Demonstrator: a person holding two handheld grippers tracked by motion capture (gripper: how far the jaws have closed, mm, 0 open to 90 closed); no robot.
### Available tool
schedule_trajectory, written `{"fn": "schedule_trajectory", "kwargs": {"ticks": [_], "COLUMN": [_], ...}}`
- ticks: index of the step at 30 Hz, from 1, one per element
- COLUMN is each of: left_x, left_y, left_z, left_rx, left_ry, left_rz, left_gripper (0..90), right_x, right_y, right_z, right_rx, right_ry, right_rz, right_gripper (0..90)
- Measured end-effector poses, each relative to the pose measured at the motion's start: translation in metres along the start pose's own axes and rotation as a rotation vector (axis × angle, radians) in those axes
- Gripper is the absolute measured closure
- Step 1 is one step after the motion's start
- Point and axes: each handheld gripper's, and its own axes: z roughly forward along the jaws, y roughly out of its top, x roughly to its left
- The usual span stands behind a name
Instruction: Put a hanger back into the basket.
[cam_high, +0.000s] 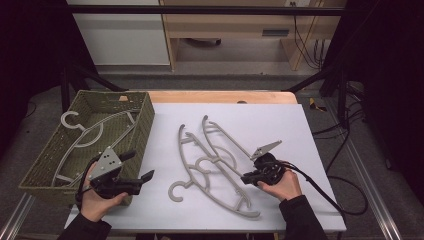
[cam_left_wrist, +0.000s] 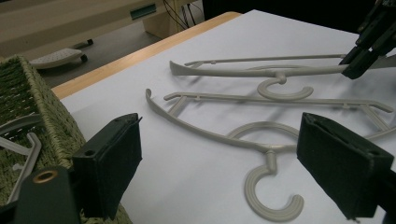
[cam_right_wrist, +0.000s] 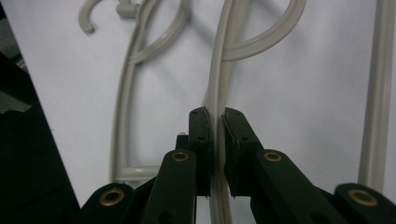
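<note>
Two grey plastic hangers lie crossed on the white mat (cam_high: 280, 125). The nearer hanger (cam_high: 192, 172) has its hook (cam_left_wrist: 273, 196) at the front left. My right gripper (cam_high: 248, 176) is shut on one arm of the farther hanger (cam_high: 216, 145), and the thin bar (cam_right_wrist: 218, 84) runs up between its jaws (cam_right_wrist: 216, 114). My left gripper (cam_high: 143, 163) is open at the front right corner of the woven basket (cam_high: 145, 125), a little above the mat. Through its wide jaws (cam_left_wrist: 219, 126) I see the nearer hanger's hook. More grey hangers (cam_high: 95, 132) lie inside the basket.
The olive basket takes up the table's left side. A strip of wooden table edge (cam_high: 225, 96) shows beyond the mat. The right gripper's cable (cam_high: 330, 192) loops off the right edge. Shelving and cables stand on the floor behind.
</note>
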Motion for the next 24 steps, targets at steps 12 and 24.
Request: {"fn": "schedule_trajectory", "kwargs": {"ticks": [12,24], "left_x": [-0.005,-0.02], "left_y": [0.002,0.006], "left_z": [-0.001,0.007], "left_rx": [0.005,0.052], "left_ry": [-0.011,-0.051], "left_rz": [0.037,0.138], "left_gripper": [13.4,12.6], "right_x": [0.02,0.039], "right_y": [0.007,0.013], "right_z": [-0.031,-0.032], "right_rx": [-0.106,-0.085], "right_ry": [0.122,0.243], "right_rz": [-0.095,-0.199], "right_gripper": [82.9,82.8]}}
